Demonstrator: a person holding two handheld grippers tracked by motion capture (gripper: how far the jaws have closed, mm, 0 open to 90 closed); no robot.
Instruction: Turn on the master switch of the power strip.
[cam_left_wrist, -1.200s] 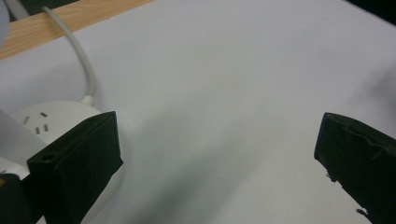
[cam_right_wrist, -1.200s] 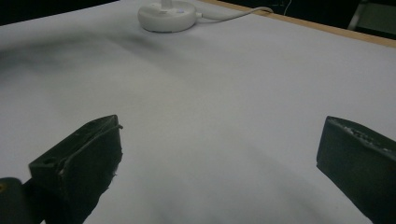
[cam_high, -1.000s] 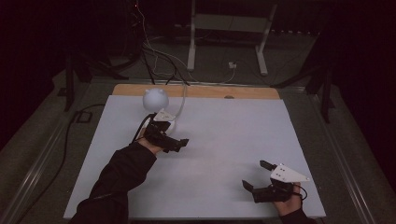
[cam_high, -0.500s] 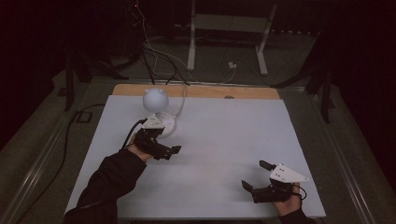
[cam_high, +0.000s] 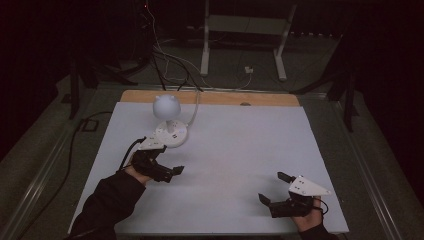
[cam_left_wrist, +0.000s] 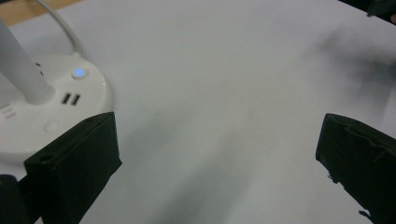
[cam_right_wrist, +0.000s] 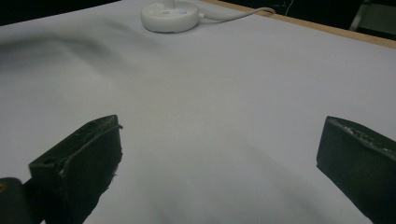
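While the white desk lamp (cam_high: 167, 122) stands on its round base near the far left of the white table (cam_high: 240, 150), the left gripper (cam_high: 167, 170) sits just in front of that base, jaws spread wide and empty. The right gripper (cam_high: 272, 192), also gaping with nothing between its jaws, rests well apart from the lamp, toward the near right corner.

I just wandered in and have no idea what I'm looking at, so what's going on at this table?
A person sits at a table covered with a white sheet, holding a two-jaw gripper in each hand. The left gripper is open, right beside the round base of a small white desk lamp, whose blue light glows. The right gripper is open too, resting near the table's front right corner, well away from the lamp. Neither holds anything at this moment.
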